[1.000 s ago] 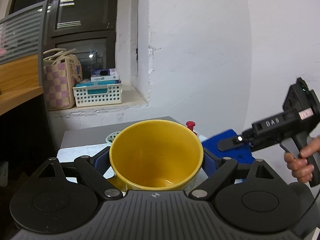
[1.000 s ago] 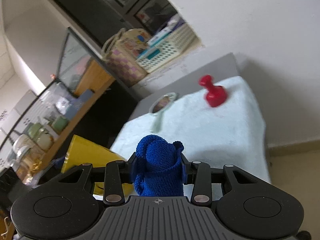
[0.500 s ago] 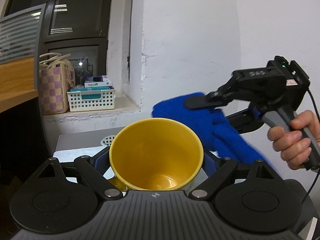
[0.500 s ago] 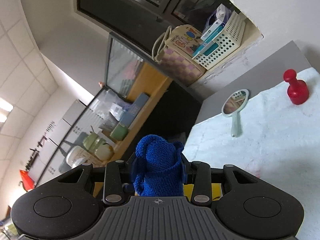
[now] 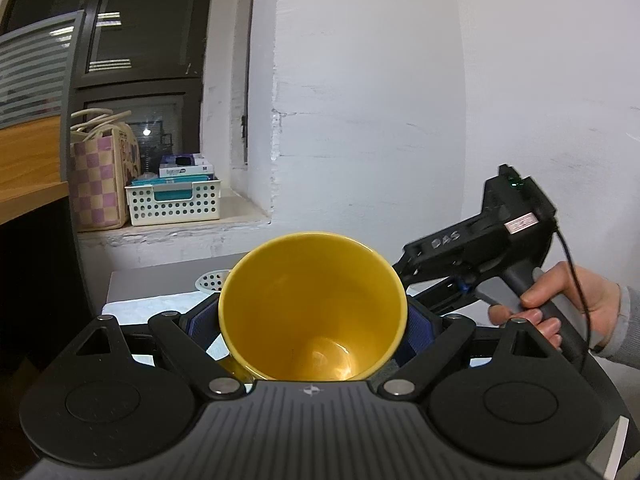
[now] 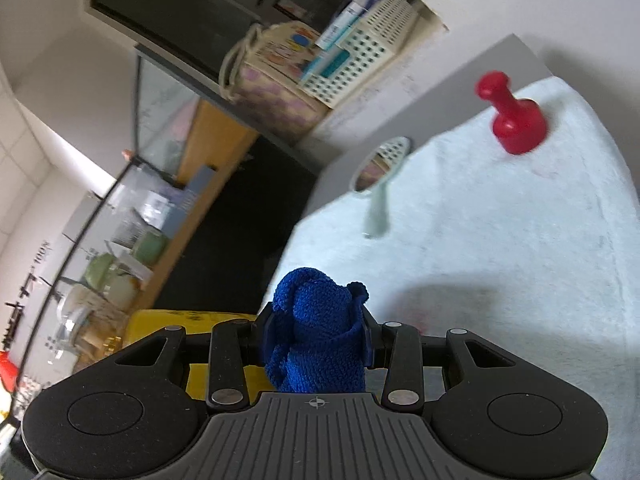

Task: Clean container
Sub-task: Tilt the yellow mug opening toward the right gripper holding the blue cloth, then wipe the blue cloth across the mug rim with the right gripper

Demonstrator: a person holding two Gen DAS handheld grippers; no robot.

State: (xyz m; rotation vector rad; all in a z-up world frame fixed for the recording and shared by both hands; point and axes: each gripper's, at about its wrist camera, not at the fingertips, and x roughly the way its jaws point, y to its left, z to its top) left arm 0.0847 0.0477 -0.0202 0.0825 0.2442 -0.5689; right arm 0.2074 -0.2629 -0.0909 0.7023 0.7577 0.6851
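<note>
My left gripper [image 5: 313,320] is shut on a yellow mug [image 5: 313,304] and holds it in the air, its open mouth facing the camera. The mug's inside looks bare. My right gripper [image 6: 316,332] is shut on a bunched blue cloth [image 6: 318,332]. In the left wrist view the right gripper's body [image 5: 480,252] sits to the right of the mug, its tip hidden behind the rim, so the cloth does not show there. The mug's yellow side [image 6: 160,322] shows low left in the right wrist view.
A table with a pale towel [image 6: 500,240] lies below, with a red pawn-shaped object [image 6: 516,120] and a small hand mirror [image 6: 380,176] on it. On the window ledge stand a white basket [image 5: 174,200] and a checked bag [image 5: 102,180]. A white wall is behind.
Half a second ago the right gripper held the blue cloth above the mug's rim. It has since dropped back down to the right, behind the mug. The mug has stayed in my left gripper.
</note>
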